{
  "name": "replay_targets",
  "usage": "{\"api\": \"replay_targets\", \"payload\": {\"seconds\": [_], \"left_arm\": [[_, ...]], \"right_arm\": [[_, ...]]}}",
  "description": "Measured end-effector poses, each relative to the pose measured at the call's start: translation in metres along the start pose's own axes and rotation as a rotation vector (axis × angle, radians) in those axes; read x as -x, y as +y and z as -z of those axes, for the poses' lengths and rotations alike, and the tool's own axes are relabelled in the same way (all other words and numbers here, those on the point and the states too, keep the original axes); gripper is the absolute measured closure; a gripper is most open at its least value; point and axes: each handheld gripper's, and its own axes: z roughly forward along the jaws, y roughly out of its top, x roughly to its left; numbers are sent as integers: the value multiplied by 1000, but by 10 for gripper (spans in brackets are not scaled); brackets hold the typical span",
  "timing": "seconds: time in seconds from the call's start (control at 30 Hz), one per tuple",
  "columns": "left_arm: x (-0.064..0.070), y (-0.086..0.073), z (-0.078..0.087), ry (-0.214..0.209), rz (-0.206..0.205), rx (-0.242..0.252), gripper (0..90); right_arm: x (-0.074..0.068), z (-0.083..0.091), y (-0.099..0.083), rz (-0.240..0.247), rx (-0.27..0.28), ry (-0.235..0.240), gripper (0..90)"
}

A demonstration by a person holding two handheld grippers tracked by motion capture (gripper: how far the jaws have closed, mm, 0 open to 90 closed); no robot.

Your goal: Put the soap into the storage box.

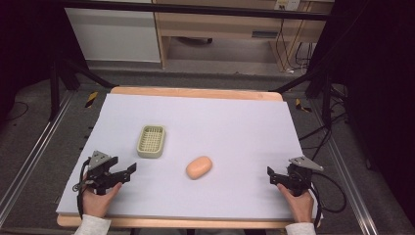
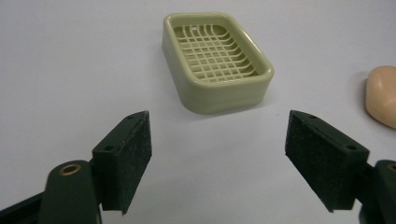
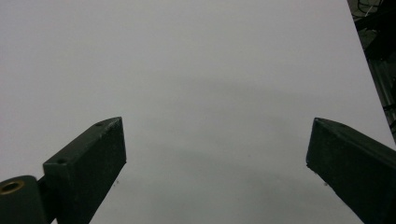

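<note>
A pale green soap dish (image 1: 151,141) with a grid bottom stands empty on the white sheet (image 1: 225,122), left of centre. An oval peach soap bar (image 1: 199,167) lies to its right, nearer me, apart from the dish. My left gripper (image 1: 125,174) rests at the front left, open, with nothing between its jaws. In the left gripper view the soap dish (image 2: 217,60) sits ahead of the left gripper (image 2: 217,140), and the soap bar (image 2: 383,95) shows at the right edge. My right gripper (image 1: 272,176) is at the front right, and the right gripper (image 3: 217,144) stands open over bare sheet.
The sheet covers a wooden table (image 1: 195,92) whose edge shows at the back and front. Metal rails (image 1: 29,161) run along both sides on the floor. A black frame bar (image 1: 195,10) and a wooden cabinet (image 1: 220,24) stand behind the table.
</note>
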Motion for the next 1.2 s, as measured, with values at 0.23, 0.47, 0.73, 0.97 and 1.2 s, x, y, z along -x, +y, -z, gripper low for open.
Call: {"api": "replay_targets", "payload": {"seconds": [0.23, 0.47, 0.73, 0.97, 1.2], "left_arm": [[15, 3, 3, -52, -41, 5, 268], [23, 8, 6, -71, -63, -2, 267], [33, 19, 2, -120, -90, -20, 264], [44, 27, -3, -146, -128, -40, 244], [51, 32, -6, -159, -157, -56, 239]], "right_arm": [[-1, 3, -1, 12, 5, -14, 55], [-1, 6, -1, 6, 22, -19, 56], [-3, 7, -1, 11, 22, -17, 57], [-3, 7, -1, 5, 21, -22, 58], [-5, 8, -1, 3, 18, -15, 58]]}}
